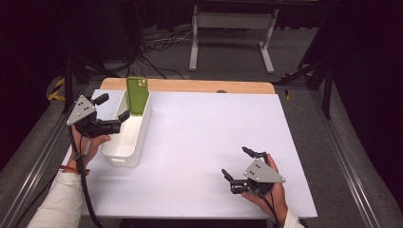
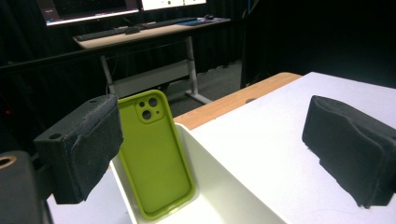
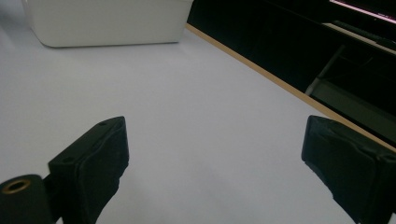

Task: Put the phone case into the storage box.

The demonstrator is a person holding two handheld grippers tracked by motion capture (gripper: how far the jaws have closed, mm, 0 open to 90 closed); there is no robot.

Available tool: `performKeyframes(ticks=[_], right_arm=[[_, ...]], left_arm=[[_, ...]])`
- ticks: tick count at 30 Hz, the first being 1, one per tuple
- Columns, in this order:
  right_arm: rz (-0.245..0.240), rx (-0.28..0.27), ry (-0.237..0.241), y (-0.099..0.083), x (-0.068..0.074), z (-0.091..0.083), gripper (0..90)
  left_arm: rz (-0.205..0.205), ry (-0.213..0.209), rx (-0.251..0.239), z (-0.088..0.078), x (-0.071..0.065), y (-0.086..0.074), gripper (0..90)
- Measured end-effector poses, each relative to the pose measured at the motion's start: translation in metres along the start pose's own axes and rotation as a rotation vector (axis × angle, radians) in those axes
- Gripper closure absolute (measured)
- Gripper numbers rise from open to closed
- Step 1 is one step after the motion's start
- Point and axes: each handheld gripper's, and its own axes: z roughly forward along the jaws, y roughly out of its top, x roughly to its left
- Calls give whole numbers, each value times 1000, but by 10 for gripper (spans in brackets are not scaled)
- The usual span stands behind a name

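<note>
Left hand-held gripper (image 1: 113, 107) gapes open beside the phone (image 1: 137, 95) leaning in the bin (image 1: 124, 154); right hand-held gripper (image 1: 236, 163) hovers open over the counter (image 1: 199, 137).

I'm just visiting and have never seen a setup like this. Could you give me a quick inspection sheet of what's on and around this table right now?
Surface: white table top with a wooden strip along the far edge; looks clean.
Job's things: green phone stands upright, leaning on the far end wall inside the white bin, camera lenses on top.
Clutter: nothing seen.
Grippers: left gripper open, one jaw reaching over the bin, holding nothing; right gripper open near the front right of the table, holding nothing.
Cables: a black cable trails from the left gripper along the forearm; loose cables lie on the floor beyond the table.
Surroundings: dark room; desk with monitors behind.
</note>
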Motion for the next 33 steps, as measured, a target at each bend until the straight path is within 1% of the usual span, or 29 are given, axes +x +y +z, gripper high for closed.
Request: performKeyframes(ticks=[3,4,6,7,10,12,15,18,25,26,33], right_arm=[[-4,1,2,1,1,0,84],[-5,1,2,1,1,0,83],[-12,3,3,1,1,0,84],[-15,4,4,1,2,0,84],[-23,6,5,1,3,0,84],[-28,7,7,2,4,0,84],[-29,5,9,2,5,0,84],[-34,6,9,2,6,-1,84],[-41,6,8,2,6,-2,84],[-39,6,8,2,6,-2,84],[-42,7,5,2,6,-3,83]], left_arm=[[9,-5,2,-1,-3,1,58],[7,-8,-5,-2,-4,0,57],[10,-3,-10,-3,-5,0,54],[11,-12,-11,-3,-6,0,55],[24,-18,-6,-3,-9,0,53],[26,-23,0,-3,-10,0,52],[20,-25,-12,-4,-12,0,52],[28,-28,-9,-5,-14,1,52],[25,-41,-21,-6,-18,0,52],[33,-42,-18,-7,-18,1,52],[40,-50,-27,-8,-24,2,51]])
